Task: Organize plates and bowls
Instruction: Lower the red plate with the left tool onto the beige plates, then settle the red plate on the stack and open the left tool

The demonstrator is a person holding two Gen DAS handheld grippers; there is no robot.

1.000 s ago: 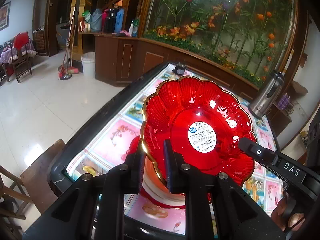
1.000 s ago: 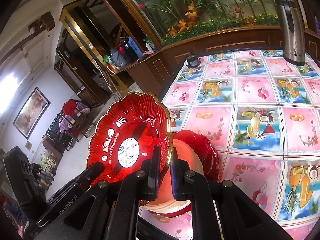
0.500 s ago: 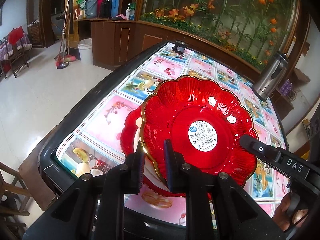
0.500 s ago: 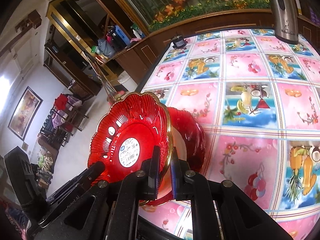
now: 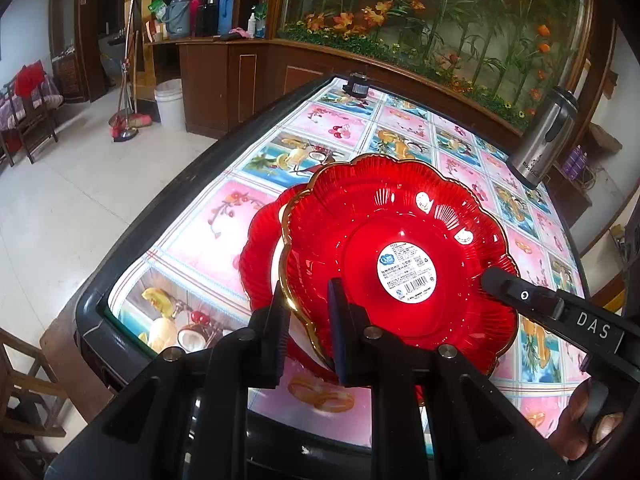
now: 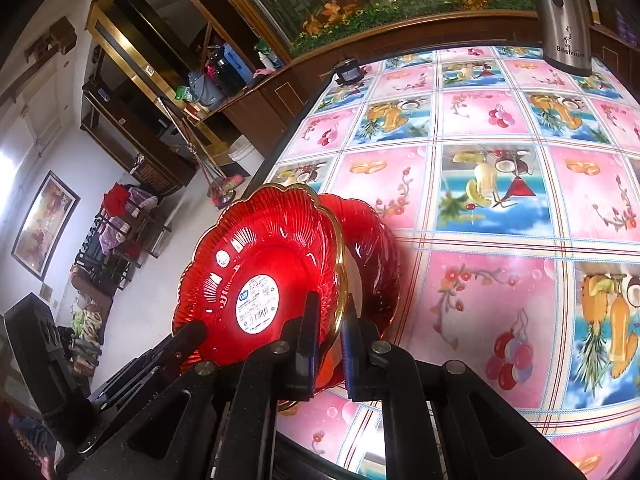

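Near the table's (image 5: 100,292) front left corner we hold a red plate (image 5: 400,256) on both sides, tilted, its labelled face toward us. Our left tool (image 5: 306,326) pinches its gilt rim, and our right tool (image 6: 328,344) pinches the opposite rim. Since a second ago we have carried the plate lower and closer over the stack (image 5: 264,252), a red dish with a pale bowl in it, which now sits just beneath and behind it. That suggests the plate is about to be nested there; we judge it not yet released. A steel flask (image 5: 544,140) stands well apart at the far edge.
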